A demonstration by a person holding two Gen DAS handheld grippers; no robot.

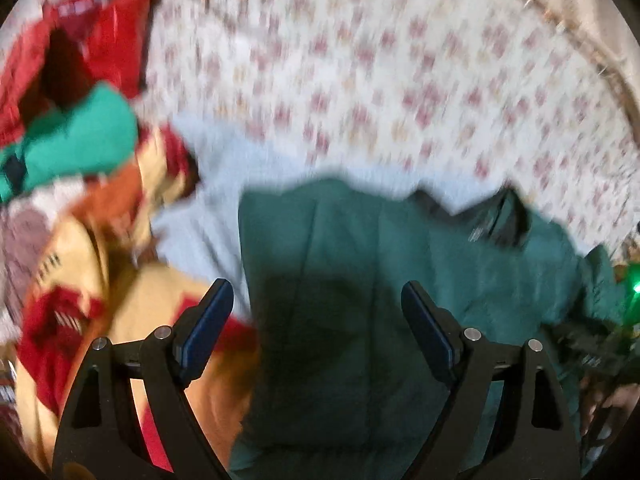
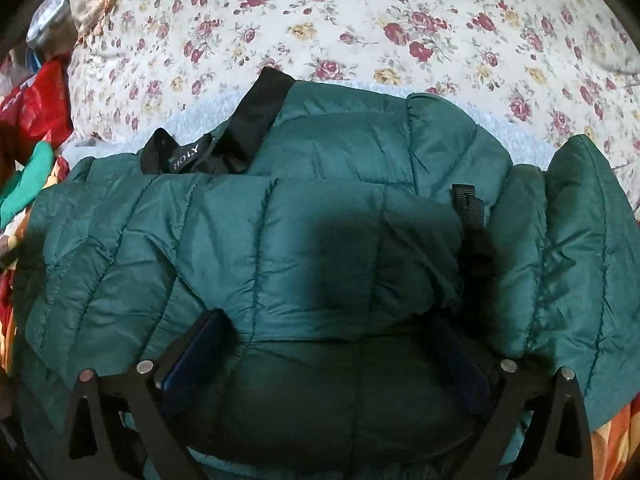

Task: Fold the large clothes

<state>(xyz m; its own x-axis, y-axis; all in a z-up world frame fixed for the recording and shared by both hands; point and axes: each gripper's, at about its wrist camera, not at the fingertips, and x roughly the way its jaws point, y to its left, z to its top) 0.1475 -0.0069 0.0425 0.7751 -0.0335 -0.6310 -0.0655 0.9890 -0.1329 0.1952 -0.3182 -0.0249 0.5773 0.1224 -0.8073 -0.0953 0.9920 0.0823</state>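
Observation:
A dark green quilted puffer jacket (image 2: 320,224) lies bunched on the floral bed, its black collar (image 2: 256,120) with a label turned up at the far side. It also shows in the blurred left wrist view (image 1: 360,264). My right gripper (image 2: 332,336) is open, its fingers pressed down into the jacket's near folds, the right finger partly buried. My left gripper (image 1: 316,300) is open and empty, hovering over the jacket's left edge, the left finger (image 1: 208,320) over a patterned cloth.
A floral sheet (image 2: 360,20) covers the bed, with a pale blue cloth (image 1: 208,216) under the jacket. A pile of red, bright green and yellow-red clothes (image 1: 80,140) lies at the left. A black strap with a buckle (image 2: 470,204) sits on the jacket's right.

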